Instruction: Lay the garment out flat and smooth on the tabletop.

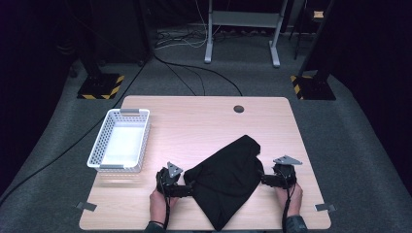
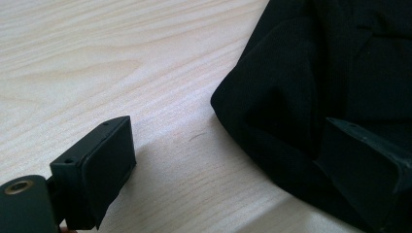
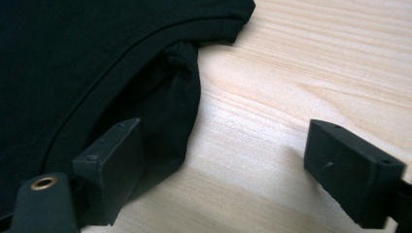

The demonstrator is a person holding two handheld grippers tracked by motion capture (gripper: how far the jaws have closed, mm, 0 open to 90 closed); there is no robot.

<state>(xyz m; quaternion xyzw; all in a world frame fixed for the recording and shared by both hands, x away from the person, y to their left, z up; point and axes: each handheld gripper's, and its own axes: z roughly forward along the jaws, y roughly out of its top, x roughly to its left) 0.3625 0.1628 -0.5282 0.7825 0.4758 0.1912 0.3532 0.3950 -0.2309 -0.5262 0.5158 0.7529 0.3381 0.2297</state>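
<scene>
Black garment [image 1: 228, 182] bunched between both tongs, unfolded; left tongs [image 1: 190, 188] wide, right tongs [image 1: 262, 177] wide, nothing gripped; basket [image 1: 97, 145] beyond left tongs empty.

A black cloth [image 1: 228, 182] lies near the table's [image 1: 204, 121] front edge. Left gripper [image 1: 187, 190] and right gripper [image 1: 264, 178] flank it. A white basket [image 1: 102, 141] sits by the left edge.

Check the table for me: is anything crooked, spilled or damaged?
Nothing is spilled or damaged. The black garment lies bunched and slanted rather than flat, its near corner at the table front edge. The white basket sits upright at the left. The left gripper and right gripper are open at the cloth's sides.
</scene>
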